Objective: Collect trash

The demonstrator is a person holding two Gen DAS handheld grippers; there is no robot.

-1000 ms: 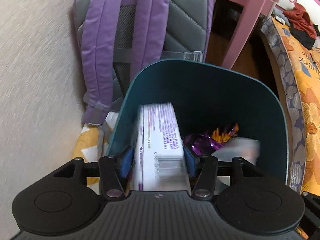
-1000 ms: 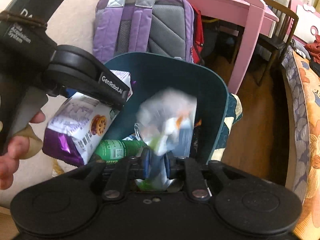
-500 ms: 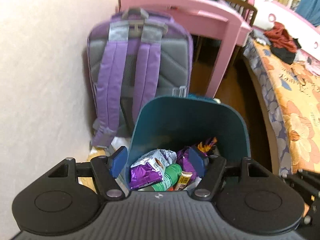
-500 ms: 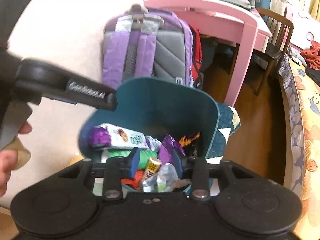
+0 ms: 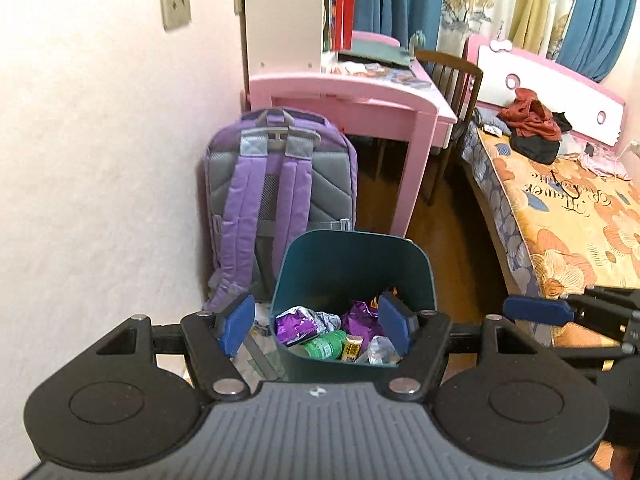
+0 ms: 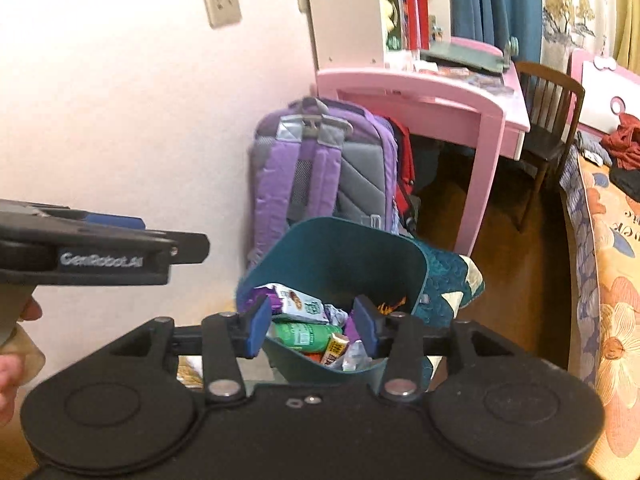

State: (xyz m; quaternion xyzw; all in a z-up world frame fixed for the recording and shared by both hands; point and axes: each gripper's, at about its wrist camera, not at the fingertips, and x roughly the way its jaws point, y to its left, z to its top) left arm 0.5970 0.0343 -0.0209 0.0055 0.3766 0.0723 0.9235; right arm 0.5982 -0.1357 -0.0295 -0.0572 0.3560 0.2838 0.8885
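Note:
A teal trash bin (image 5: 352, 256) (image 6: 340, 256) stands on the floor in front of a purple backpack. It holds several pieces of trash: purple snack wrappers (image 5: 298, 322), a green bottle (image 5: 324, 344) (image 6: 304, 336), a white and purple biscuit packet (image 6: 298, 305) and crumpled plastic (image 5: 378, 350). My left gripper (image 5: 316, 326) is open and empty, well above the bin. My right gripper (image 6: 314, 326) is open and empty, also above the bin. The left gripper also shows at the left of the right wrist view (image 6: 100, 258).
A purple backpack (image 5: 276, 200) leans on the wall behind the bin. A pink desk (image 5: 352, 92) and a wooden chair (image 5: 452, 80) stand further back. A bed (image 5: 568, 216) with a flowered cover lies at the right. A quilted cloth (image 6: 448, 280) lies beside the bin.
Both grippers opened and dropped their trash, a white and purple box and a crumpled plastic wrapper, into the bin. Both have since risen and pulled back from it.

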